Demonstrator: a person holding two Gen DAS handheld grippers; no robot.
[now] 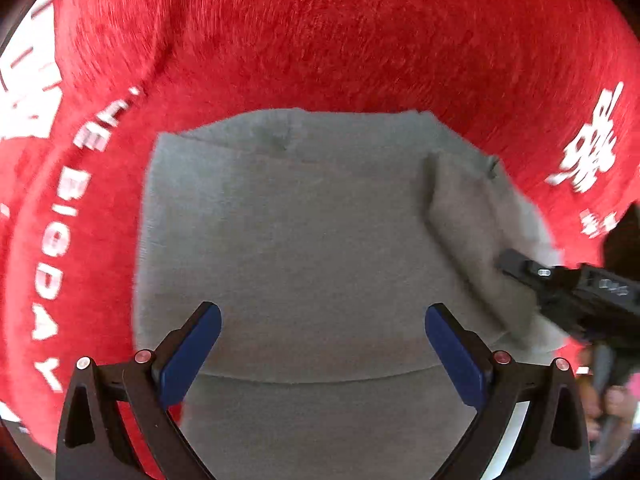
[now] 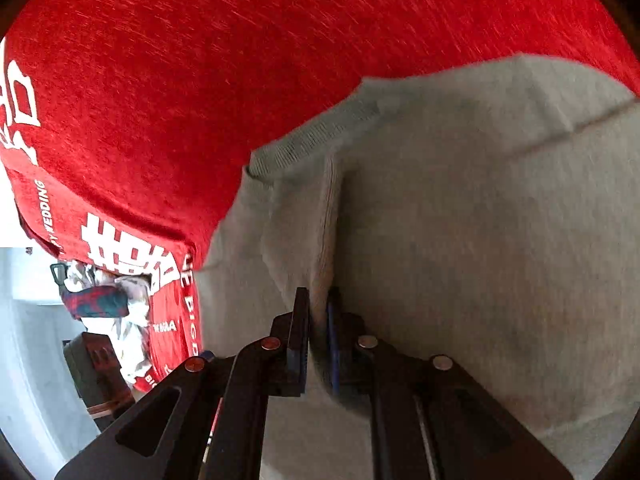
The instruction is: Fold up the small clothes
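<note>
— While the right gripper [image 2: 318,320] pinches a raised fold of the grey garment [image 2: 480,240], its jaws are nearly together with cloth between them, what does the left gripper [image 1: 322,344] do?

— It hovers over the grey garment's middle, fingers wide apart, holding nothing.

— And where does the garment lie?

— Flat on a red cloth [image 1: 320,40] with white letters — beyond the garment's far edge this cloth continues.

both wrist cams close, angled down, sharing grey garment [image 1: 304,240]
</note>
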